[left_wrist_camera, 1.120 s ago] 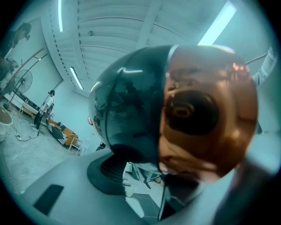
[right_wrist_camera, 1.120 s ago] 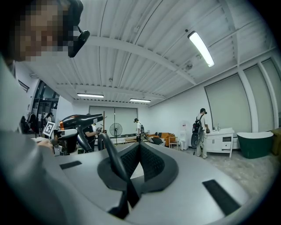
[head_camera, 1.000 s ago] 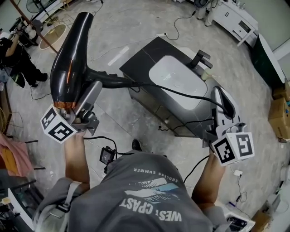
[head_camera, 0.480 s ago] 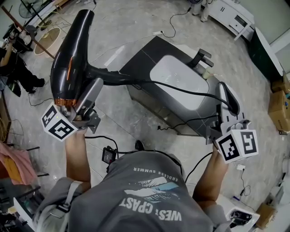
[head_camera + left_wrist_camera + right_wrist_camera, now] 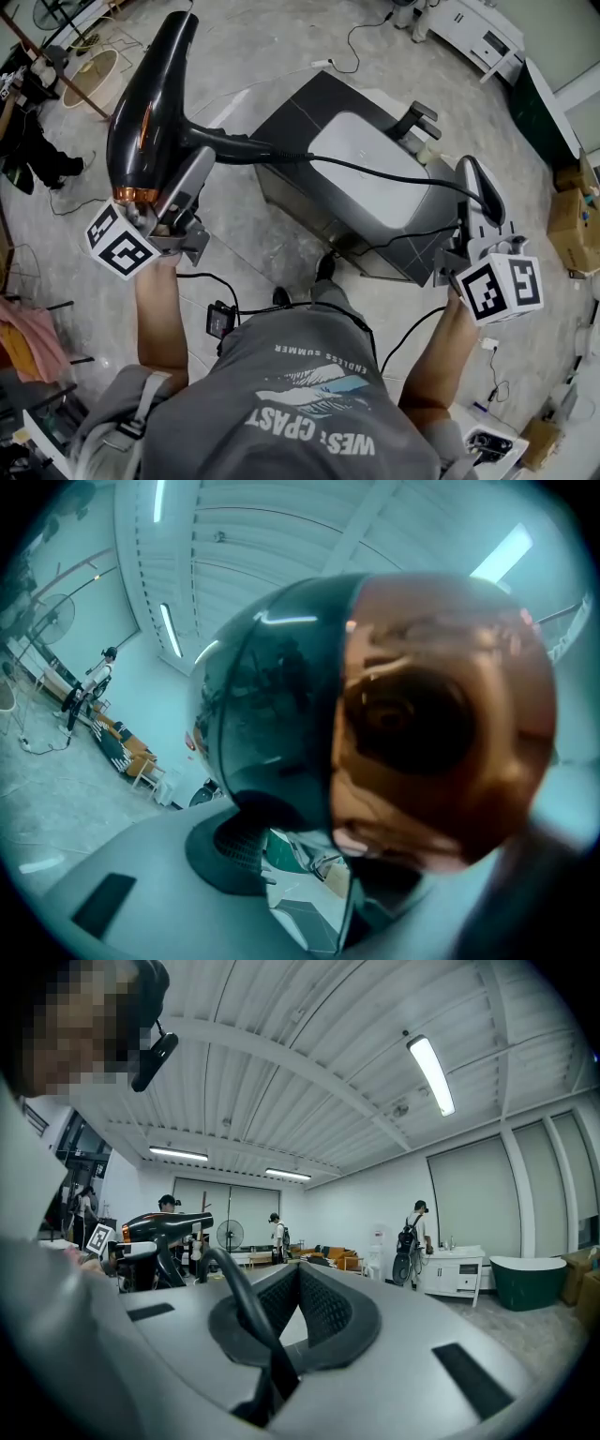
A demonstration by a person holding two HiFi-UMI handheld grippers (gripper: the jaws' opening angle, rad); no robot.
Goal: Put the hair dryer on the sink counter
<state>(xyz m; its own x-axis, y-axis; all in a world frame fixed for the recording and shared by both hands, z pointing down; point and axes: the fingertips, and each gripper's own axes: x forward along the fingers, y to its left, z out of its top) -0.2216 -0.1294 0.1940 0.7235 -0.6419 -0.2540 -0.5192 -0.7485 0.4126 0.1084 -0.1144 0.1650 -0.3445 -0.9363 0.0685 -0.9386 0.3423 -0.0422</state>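
A black hair dryer with a copper rear ring is held up at the left, barrel pointing away, with my left gripper shut on its rear part. In the left gripper view the hair dryer fills the picture between the jaws of the left gripper. Its black cord runs right, across the counter, into my right gripper, which is shut on it. The cord loops into the closed right gripper. The dark sink counter with a white basin stands ahead, below both grippers.
A black faucet stands at the counter's far side. Cables trail over the tiled floor. A white cabinet is at the top right, with cardboard boxes at the right. A person stands at the far left. A green tub sits by the wall.
Both grippers have drifted slightly, the dryer a little higher in the picture and the right gripper a little right. A foot now shows by the counter's near side. Both grips are unchanged.
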